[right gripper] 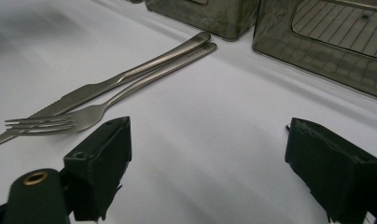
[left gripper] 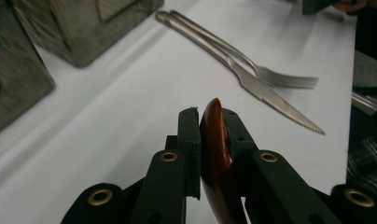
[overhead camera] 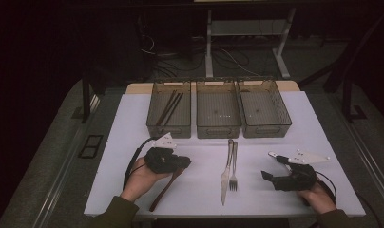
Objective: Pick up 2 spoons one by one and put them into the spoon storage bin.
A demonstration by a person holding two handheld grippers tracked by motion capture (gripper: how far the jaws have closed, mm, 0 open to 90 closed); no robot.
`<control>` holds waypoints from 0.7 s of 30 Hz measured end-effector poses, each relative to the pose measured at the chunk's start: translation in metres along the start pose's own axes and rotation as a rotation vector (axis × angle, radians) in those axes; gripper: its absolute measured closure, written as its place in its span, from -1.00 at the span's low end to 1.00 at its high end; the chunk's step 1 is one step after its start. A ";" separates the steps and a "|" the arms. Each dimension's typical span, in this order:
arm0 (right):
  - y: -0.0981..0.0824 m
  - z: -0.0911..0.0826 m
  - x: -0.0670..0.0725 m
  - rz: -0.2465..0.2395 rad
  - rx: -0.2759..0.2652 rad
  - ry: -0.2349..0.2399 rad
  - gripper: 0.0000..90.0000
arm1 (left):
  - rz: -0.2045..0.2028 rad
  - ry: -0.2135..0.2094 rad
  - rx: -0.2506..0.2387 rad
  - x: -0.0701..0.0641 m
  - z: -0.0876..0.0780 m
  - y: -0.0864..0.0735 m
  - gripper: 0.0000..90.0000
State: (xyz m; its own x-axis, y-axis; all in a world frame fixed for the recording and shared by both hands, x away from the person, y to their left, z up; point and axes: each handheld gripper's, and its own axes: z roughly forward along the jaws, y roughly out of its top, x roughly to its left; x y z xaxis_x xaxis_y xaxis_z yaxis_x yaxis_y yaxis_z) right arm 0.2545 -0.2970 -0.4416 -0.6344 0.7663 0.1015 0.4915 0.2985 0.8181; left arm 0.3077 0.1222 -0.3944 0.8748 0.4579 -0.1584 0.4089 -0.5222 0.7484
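Observation:
My left gripper (overhead camera: 182, 165) is shut on a brown wooden utensil (overhead camera: 165, 187), whose long handle slants down toward the table's front edge. In the left gripper view, the reddish wood (left gripper: 215, 154) is pinched between the black jaws of that left gripper (left gripper: 210, 115). A steel knife (overhead camera: 225, 176) and fork (overhead camera: 234, 170) lie side by side mid-table, also seen as the knife (left gripper: 252, 84) and the fork (left gripper: 282, 78). My right gripper (overhead camera: 273, 167) rests at the right with its jaws wide apart and empty. In its own view the right gripper (right gripper: 210, 147) faces the knife (right gripper: 107, 86) and the fork (right gripper: 84, 116).
Three translucent grey bins stand in a row at the back: the left bin (overhead camera: 158, 124) holds brown sticks, the middle bin (overhead camera: 218, 129) and the right bin (overhead camera: 268, 128) look bare. The white table top (overhead camera: 195, 190) ends just before the person's forearms.

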 end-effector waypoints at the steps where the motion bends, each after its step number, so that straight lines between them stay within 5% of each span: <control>1: 0.000 0.000 0.000 0.000 0.000 -0.001 -0.68 | 0.003 0.005 -0.007 0.001 0.001 0.003 0.77; 21: 0.004 0.006 0.002 -0.007 -0.009 0.008 -0.68 | 0.039 0.047 -0.119 0.021 0.015 0.058 0.76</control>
State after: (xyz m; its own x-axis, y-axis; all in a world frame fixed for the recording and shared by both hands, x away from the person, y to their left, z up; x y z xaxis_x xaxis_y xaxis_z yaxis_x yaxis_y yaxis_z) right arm 0.2591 -0.2910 -0.4421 -0.6426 0.7595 0.1008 0.4819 0.2984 0.8239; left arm 0.3536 0.0902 -0.3639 0.8750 0.4738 -0.0994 0.3387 -0.4525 0.8249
